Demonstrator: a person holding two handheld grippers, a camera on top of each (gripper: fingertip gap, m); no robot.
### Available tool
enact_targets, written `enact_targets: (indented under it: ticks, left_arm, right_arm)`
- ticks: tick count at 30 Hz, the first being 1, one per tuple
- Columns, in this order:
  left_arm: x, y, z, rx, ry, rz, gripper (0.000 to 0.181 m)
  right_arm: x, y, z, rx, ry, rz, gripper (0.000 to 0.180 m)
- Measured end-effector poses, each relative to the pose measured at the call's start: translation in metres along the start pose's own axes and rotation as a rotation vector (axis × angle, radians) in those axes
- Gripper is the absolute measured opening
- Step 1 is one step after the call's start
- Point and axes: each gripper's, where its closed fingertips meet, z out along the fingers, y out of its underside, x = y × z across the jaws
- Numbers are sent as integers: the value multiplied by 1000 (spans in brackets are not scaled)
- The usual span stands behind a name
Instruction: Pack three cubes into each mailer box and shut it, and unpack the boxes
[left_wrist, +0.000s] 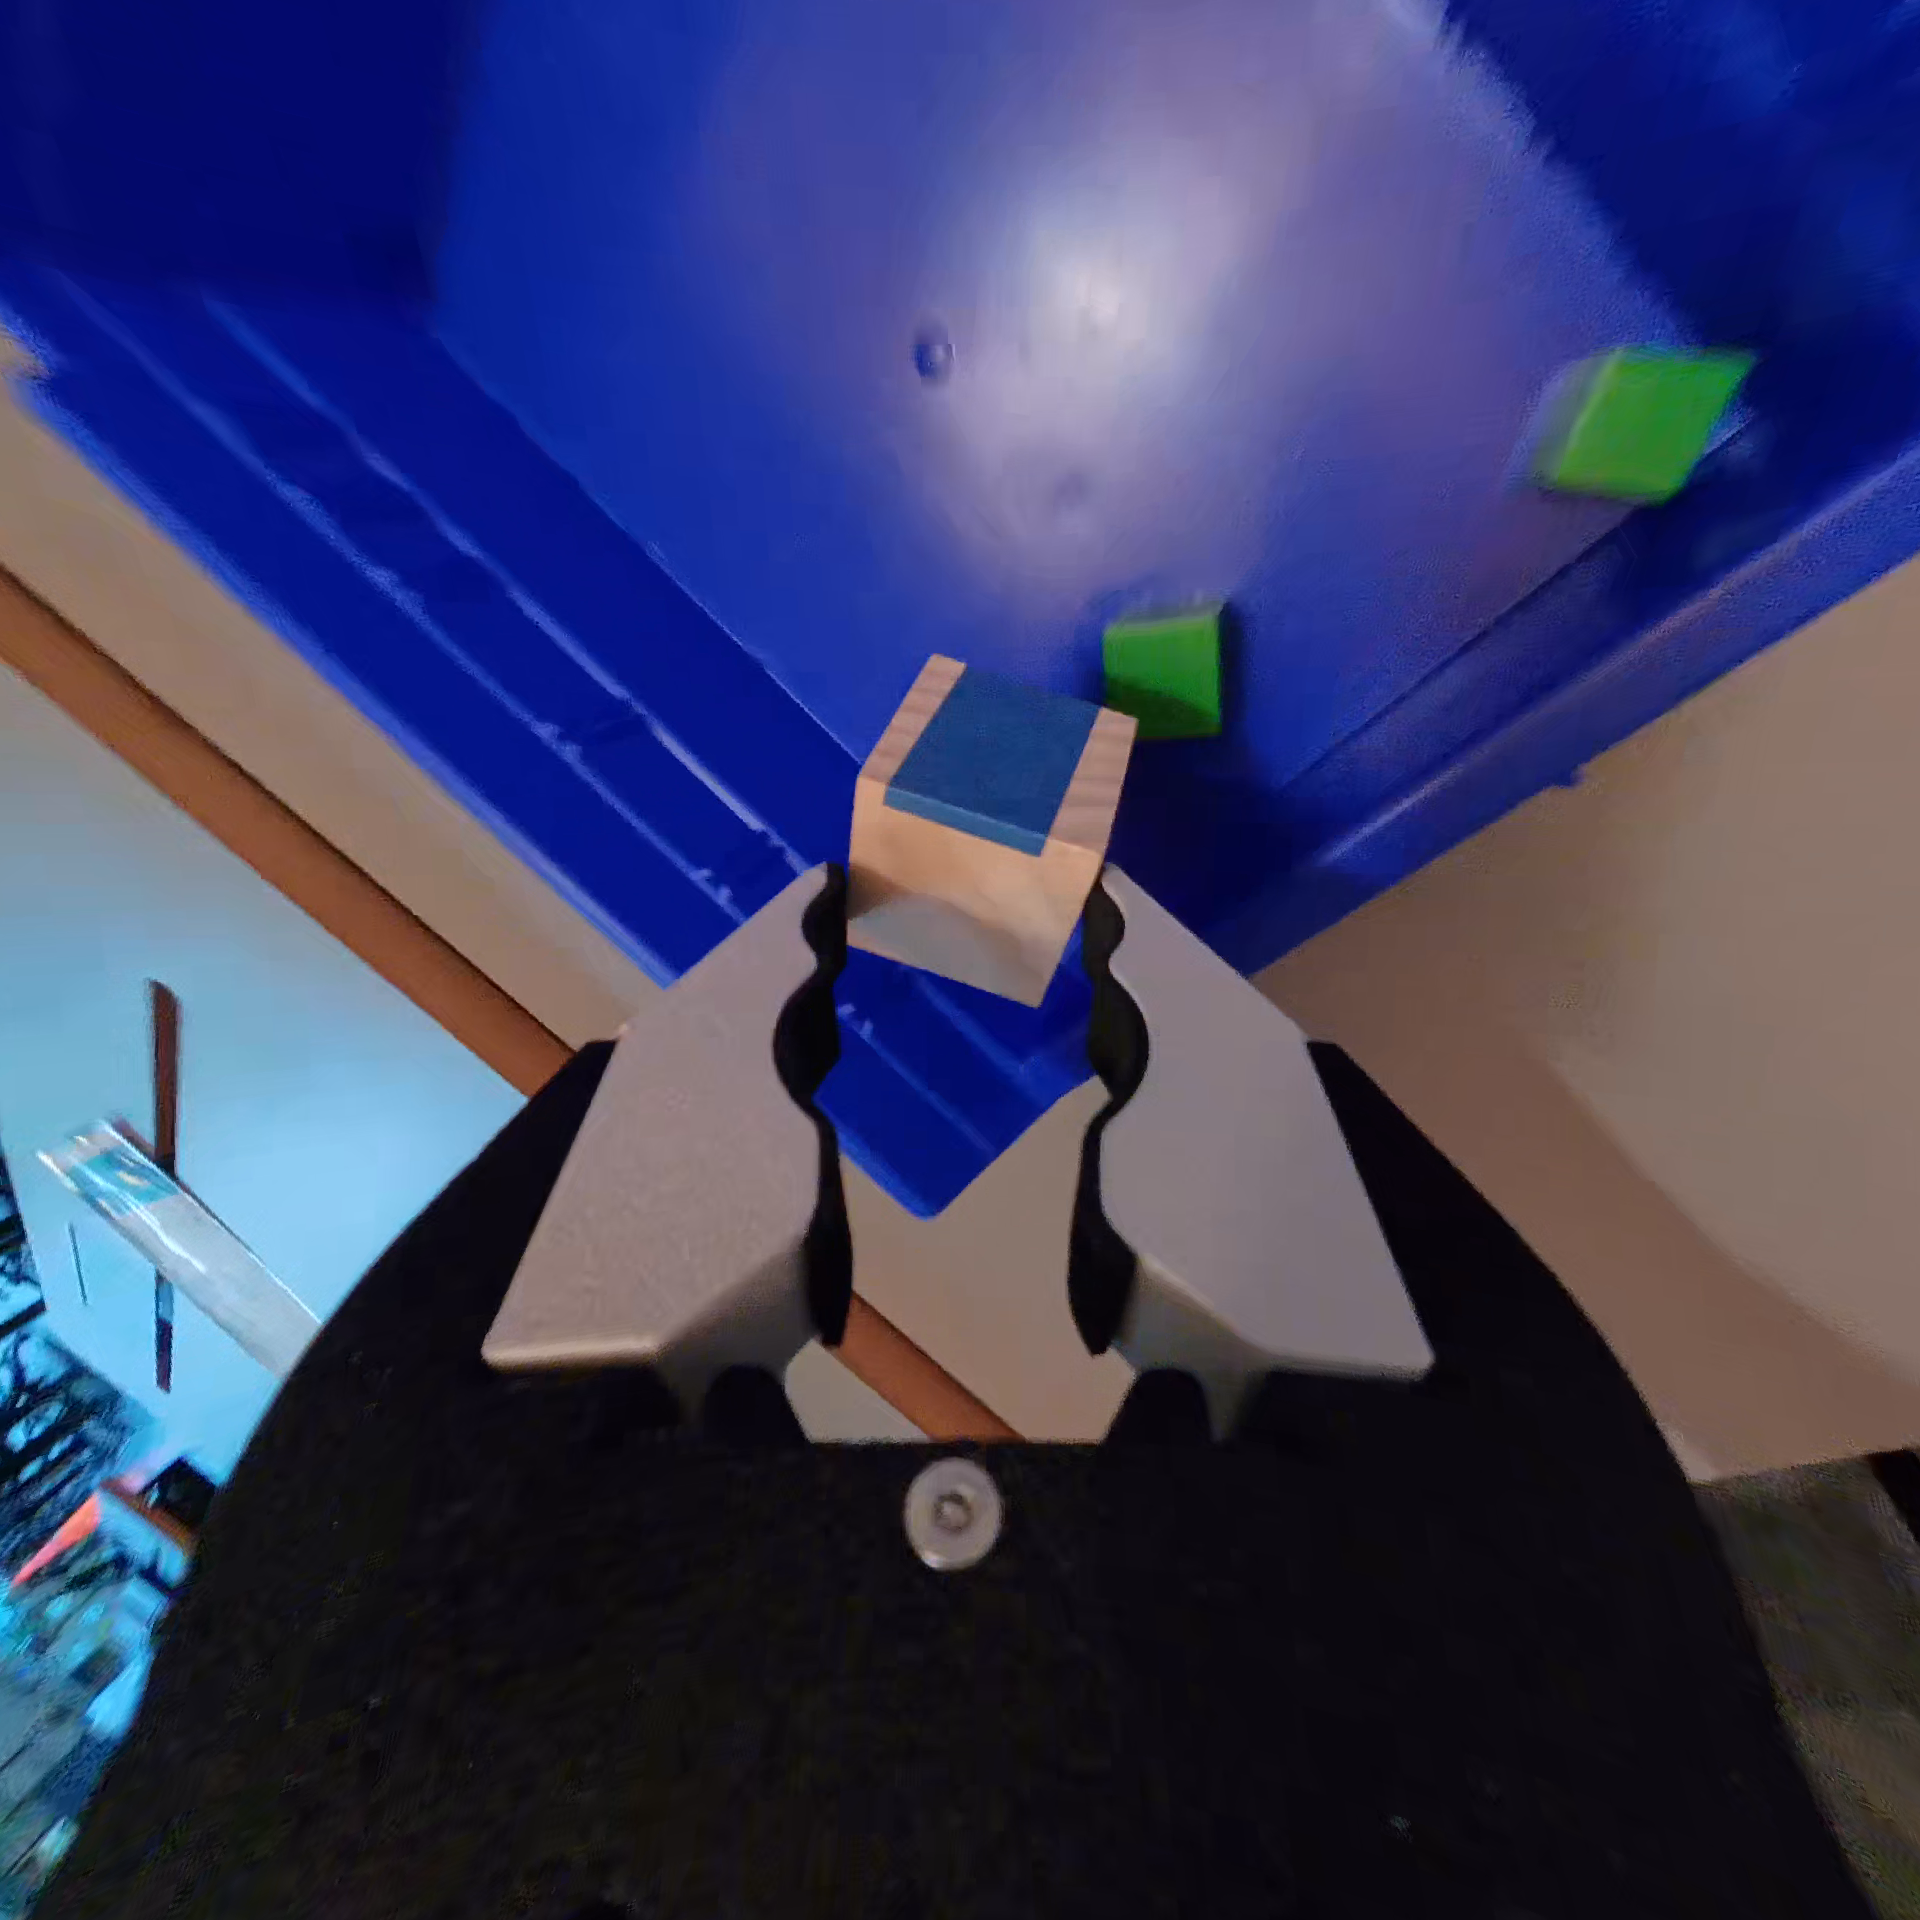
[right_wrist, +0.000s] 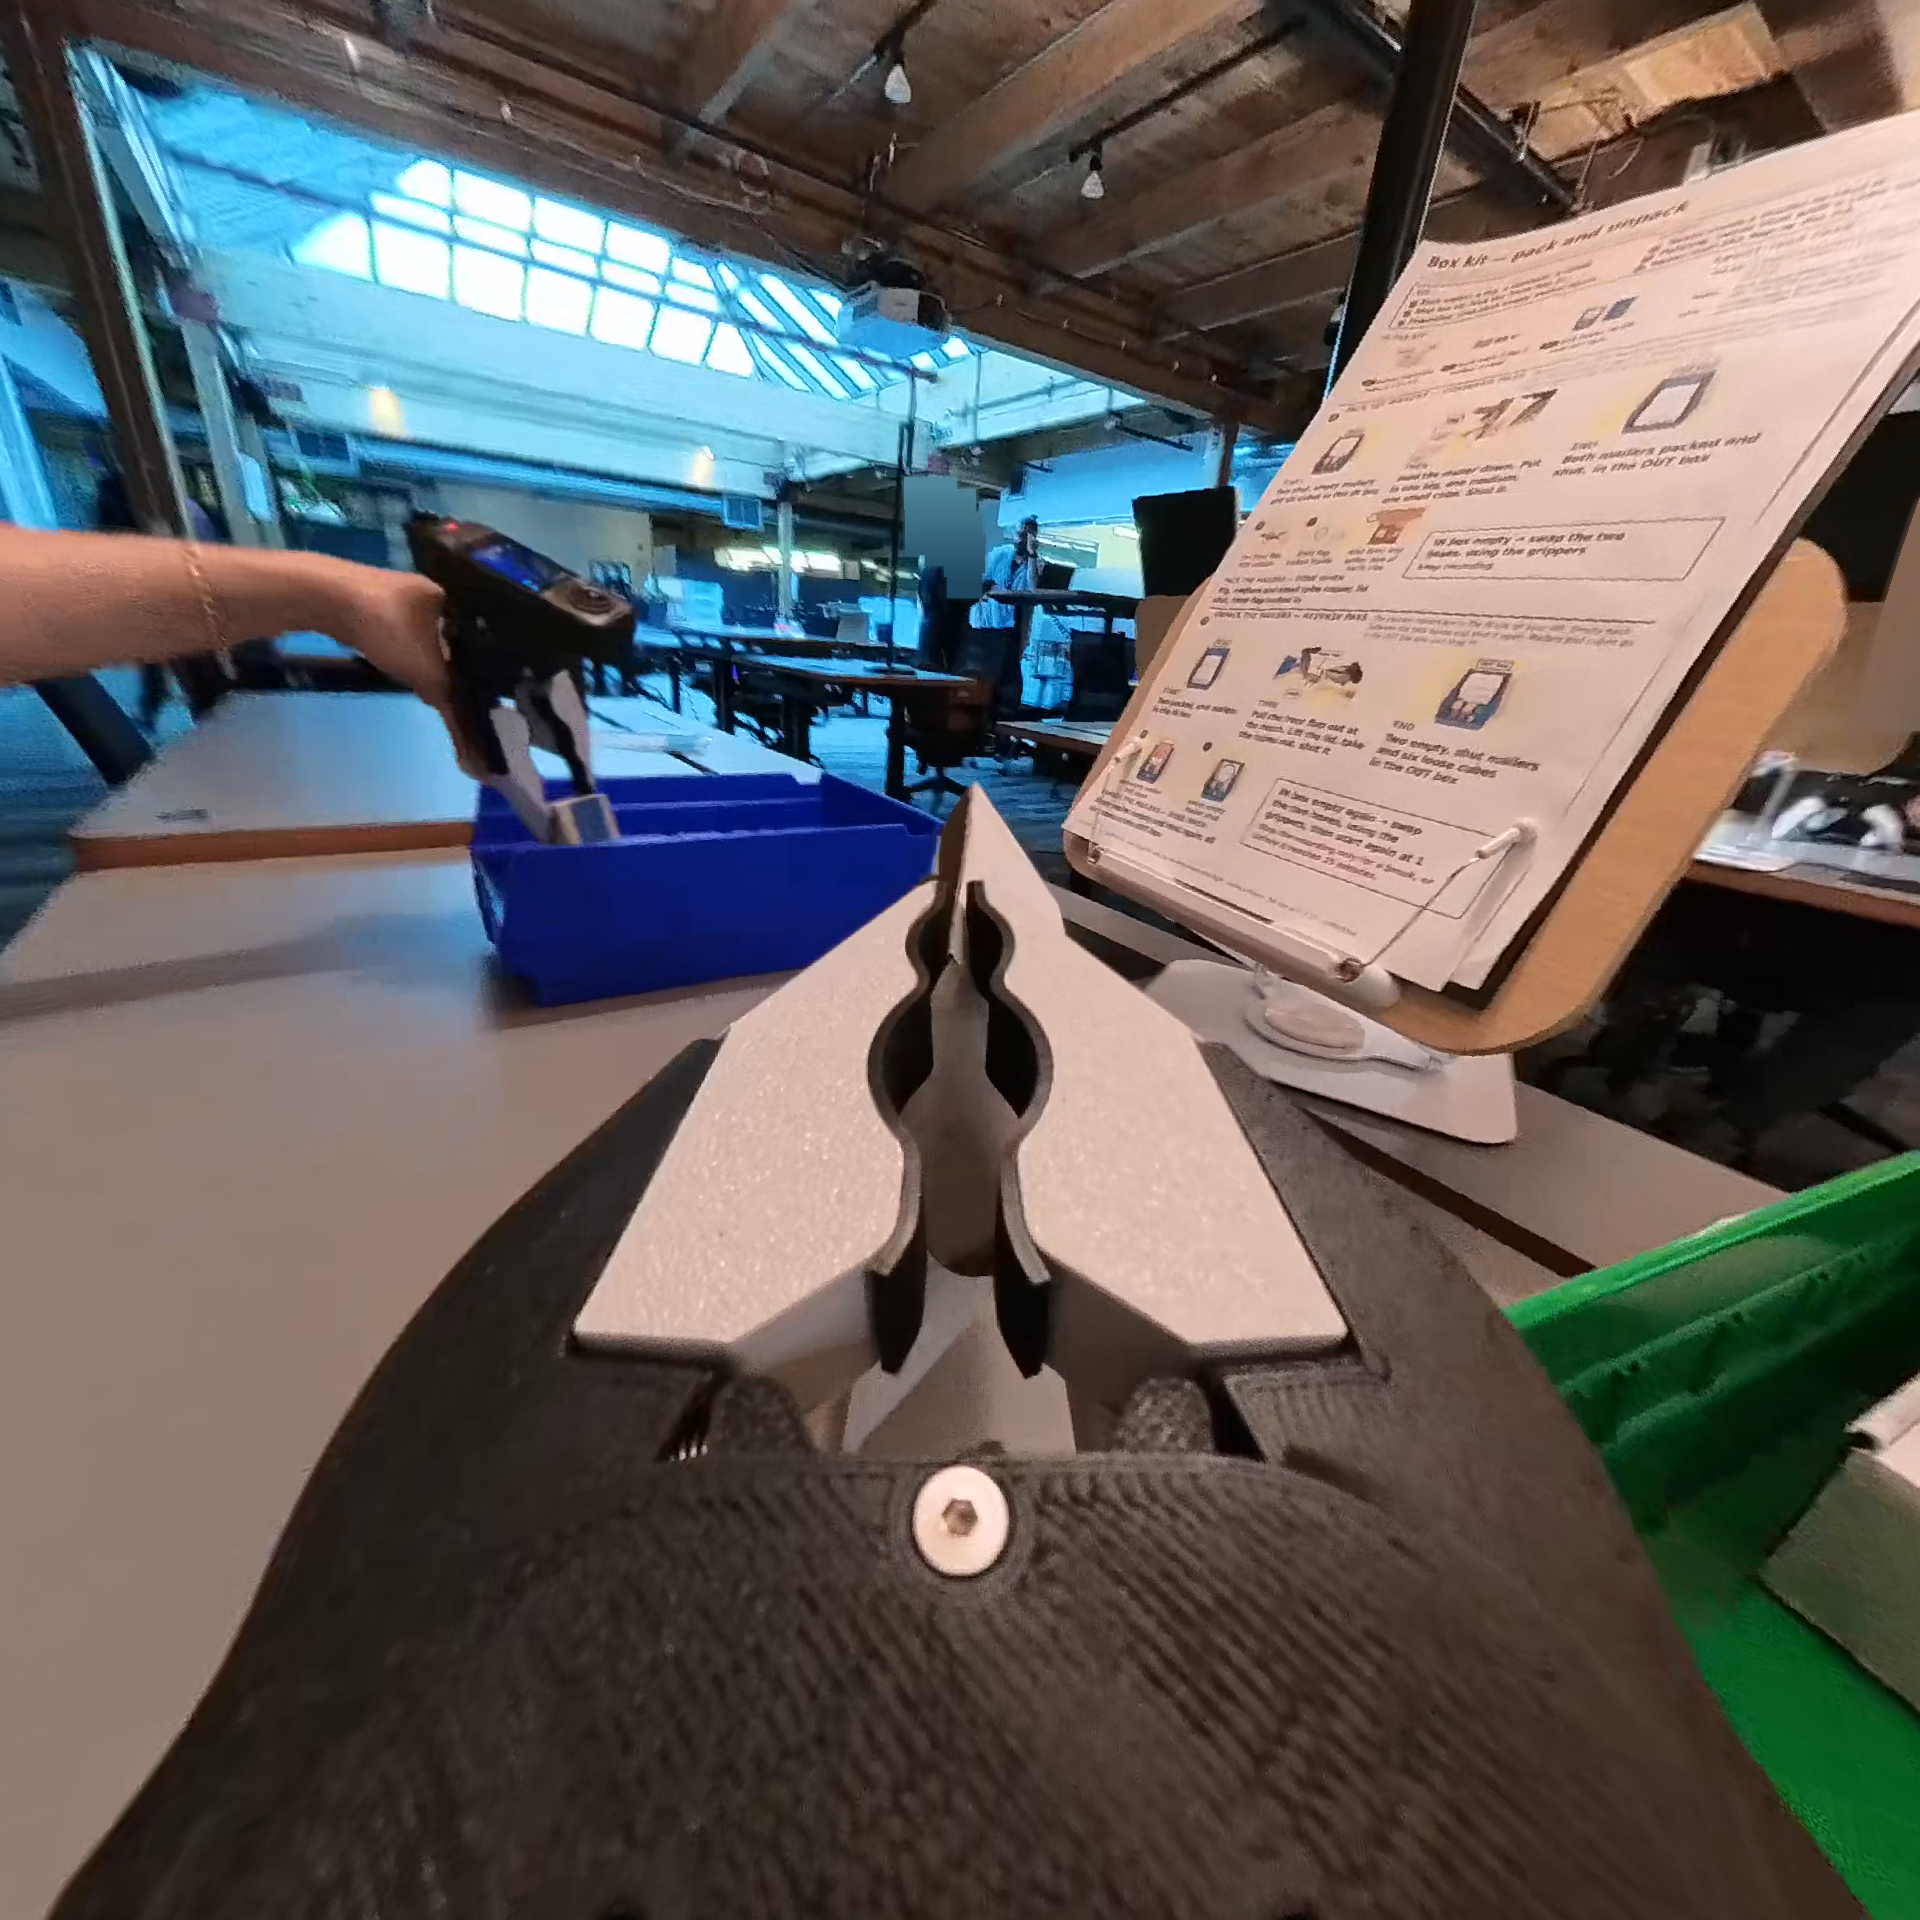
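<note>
My left gripper (left_wrist: 964, 902) is shut on a wooden cube with a blue top face (left_wrist: 987, 831) and holds it over the corner of a blue bin (left_wrist: 520, 644). Two green cubes lie on the bin's floor, one just beyond the held cube (left_wrist: 1162, 673) and one farther right (left_wrist: 1633, 434). The right wrist view shows the left gripper (right_wrist: 566, 805) from afar, reaching into the blue bin (right_wrist: 707, 904) with the cube (right_wrist: 587, 818). My right gripper (right_wrist: 961, 847) is shut and empty, held above the grey table (right_wrist: 260, 1143). No mailer box is clearly visible.
A green bin (right_wrist: 1714, 1382) stands at the right, close to my right gripper, with something pale inside. An instruction sheet on a wooden stand (right_wrist: 1455, 644) stands at the table's back right. A person's forearm (right_wrist: 208, 613) holds the left gripper. The table's brown edge (left_wrist: 260, 810) runs beside the blue bin.
</note>
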Motion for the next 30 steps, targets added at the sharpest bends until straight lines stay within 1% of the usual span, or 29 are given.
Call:
enact_targets:
  ticks: [3, 5, 7, 9, 11, 14, 15, 17, 19, 21, 23, 24, 27, 28, 30]
  left_arm:
    - [8, -36, -52, 182, -8, -40, 43]
    - [41, -70, -84, 296, 69, -24, 43]
    - [89, -103, -109, 353, 120, 87, 43]
    - [141, -134, -125, 367, 126, 247, 43]
    - [193, -163, -131, 365, 117, 411, 43]
    - [257, -204, -128, 359, 129, 557, 43]
    - [270, -216, -122, 339, 113, 590, 43]
    - [277, -236, -104, 269, 27, 630, 43]
    - [275, -244, -81, 163, -31, 614, 44]
    - [275, -244, -59, 87, -35, 579, 44]
    - [274, -237, -39, 18, -22, 512, 44]
    - [273, -235, -32, 9, -30, 493, 46]
    - [268, -233, -26, 89, -62, 459, 53]
    - [270, -230, -32, 139, -33, 431, 55]
    - [273, -221, -57, 274, 59, 366, 60]
  right_arm:
    - [-1, -6, 0, 36, -34, 115, 1]
    - [-3, -8, -1, 49, -66, 156, 1]
    - [-9, -11, 0, 61, -110, 211, 1]
    - [-14, -14, 2, 86, -143, 250, 1]
    - [-16, -10, 6, 75, -138, 243, 1]
    - [-18, -2, 14, 72, -101, 220, 1]
    - [-20, -2, 16, 81, -96, 216, 1]
    - [-28, -2, 19, 99, -101, 201, 1]
    - [-34, -1, 19, 109, -95, 168, 1]
    - [-35, 2, 19, 108, -53, 130, 1]
    - [-35, 4, 18, 100, -19, 105, 2]
    - [-36, 5, 17, 98, -10, 94, 2]
    - [-40, 6, 16, 86, -8, 61, 2]
    - [-41, 5, 16, 84, -9, 53, 2]
    - [-43, 5, 16, 81, -15, 48, 2]
